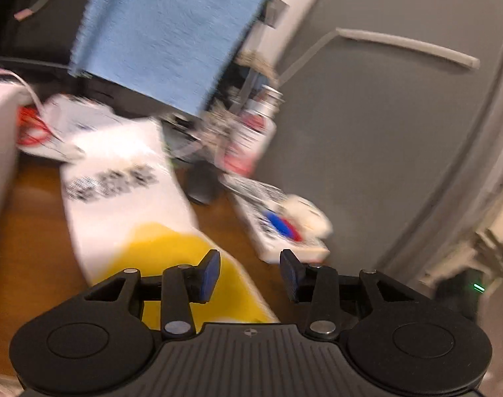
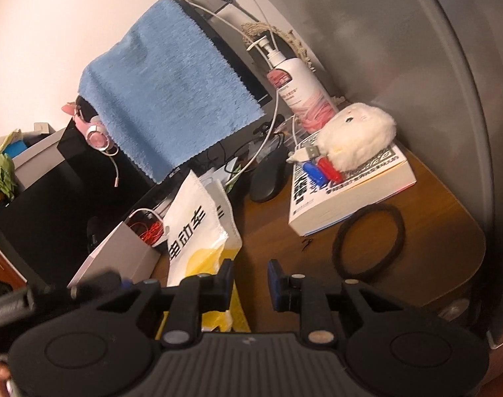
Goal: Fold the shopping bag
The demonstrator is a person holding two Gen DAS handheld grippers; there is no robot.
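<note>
The shopping bag [image 1: 125,211] is white and yellow with black print, folded into a long narrow strip on the brown desk [image 1: 29,241]. In the blurred left wrist view my left gripper [image 1: 250,274] is open just above the bag's yellow end, nothing between its blue pads. In the right wrist view the bag [image 2: 198,231] lies left of centre, its far end propped against clutter. My right gripper [image 2: 250,281] is open at the bag's right edge, its left finger over the yellow part. The other gripper [image 2: 96,284] shows blurred at lower left.
A thick book [image 2: 350,192] with a white plush toy [image 2: 357,135] and pens lies right of the bag. A black hair band [image 2: 367,241], a dark mouse [image 2: 268,178], a pump bottle [image 2: 297,89], a grey box [image 2: 119,258] and a monitor draped with a blue towel [image 2: 168,96] crowd the desk.
</note>
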